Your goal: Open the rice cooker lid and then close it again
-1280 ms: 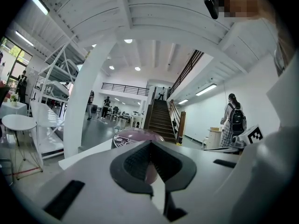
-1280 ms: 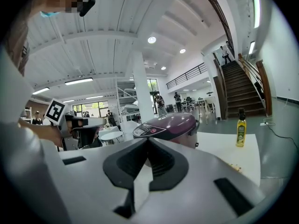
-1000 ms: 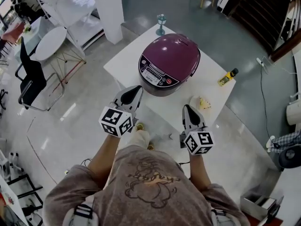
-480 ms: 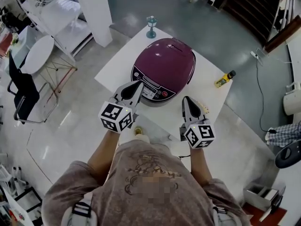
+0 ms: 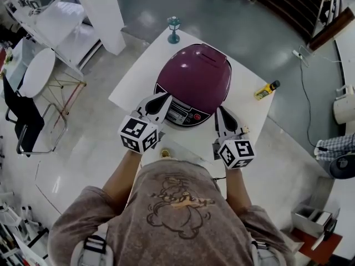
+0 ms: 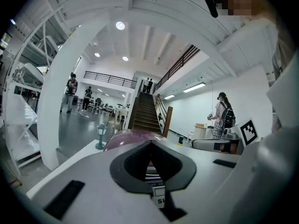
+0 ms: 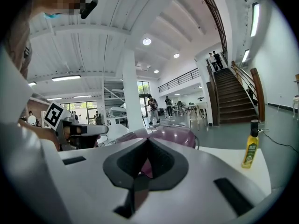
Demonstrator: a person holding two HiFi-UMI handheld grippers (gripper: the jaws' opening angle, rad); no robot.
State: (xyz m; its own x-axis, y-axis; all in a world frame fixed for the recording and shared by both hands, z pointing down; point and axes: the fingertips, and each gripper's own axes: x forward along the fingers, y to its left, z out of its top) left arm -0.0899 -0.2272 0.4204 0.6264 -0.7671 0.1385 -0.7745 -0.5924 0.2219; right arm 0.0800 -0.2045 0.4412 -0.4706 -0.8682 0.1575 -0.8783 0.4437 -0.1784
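Note:
A purple rice cooker (image 5: 195,77) stands on the white table (image 5: 143,71) with its lid down and its control panel (image 5: 180,114) facing me. My left gripper (image 5: 165,97) is shut and empty, its tip at the cooker's front left, beside the panel. Shut and empty too, my right gripper (image 5: 221,110) has its tip at the cooker's front right. In the left gripper view the cooker's dome (image 6: 122,136) rises just beyond the closed left gripper (image 6: 150,146). In the right gripper view the cooker (image 7: 174,135) sits behind the closed right gripper (image 7: 148,142).
A small teal lamp figurine (image 5: 173,29) stands at the table's far corner. A yellow bottle (image 5: 267,90) lies near the right edge. A black chair (image 5: 22,115) and a round white table (image 5: 36,71) are on the floor to the left.
Both grippers have moved forward from the table's near edge to the cooker's front, one on each side of the panel. The lid stays down.

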